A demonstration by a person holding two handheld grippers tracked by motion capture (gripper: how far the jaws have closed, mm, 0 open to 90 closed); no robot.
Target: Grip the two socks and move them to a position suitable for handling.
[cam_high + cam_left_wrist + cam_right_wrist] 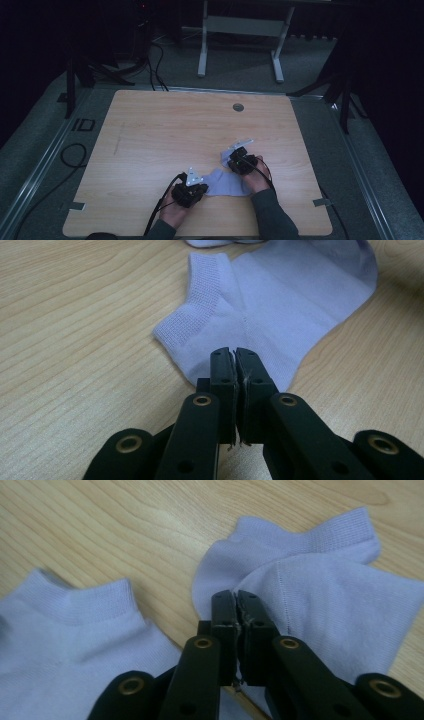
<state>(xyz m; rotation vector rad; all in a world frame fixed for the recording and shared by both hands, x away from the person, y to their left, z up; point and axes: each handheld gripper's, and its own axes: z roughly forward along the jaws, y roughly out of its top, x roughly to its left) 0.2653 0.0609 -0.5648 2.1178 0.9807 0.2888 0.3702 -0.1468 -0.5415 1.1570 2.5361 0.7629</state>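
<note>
High view shows a person working at a wooden bench (165, 130), a gripper in each hand, with pale lilac ankle socks lying between them near the bench's front edge. The left gripper (196, 187) sits at the near-left end of the sock fabric (222, 184), and the right gripper (239, 161) at the far-right end. In the left gripper view the fingers (223, 371) are pressed together over the edge of one sock (280, 300) just below its ribbed cuff; a sliver of cloth seems caught between them, so I read this as a pinch on that sock. In the right gripper view the fingers (223, 611) are likewise closed tight at the heel edge of the second sock (320, 580), whose cuff lies folded beyond them, while the first sock (75, 630) rests flat just beside it, apart by a strip of bare wood. The step in hand looks like gripping both socks to pair or stack them. Next, one sock probably needs lifting and laying squarely over the other, cuffs matched, without the thin fabric slipping from either grip.
</note>
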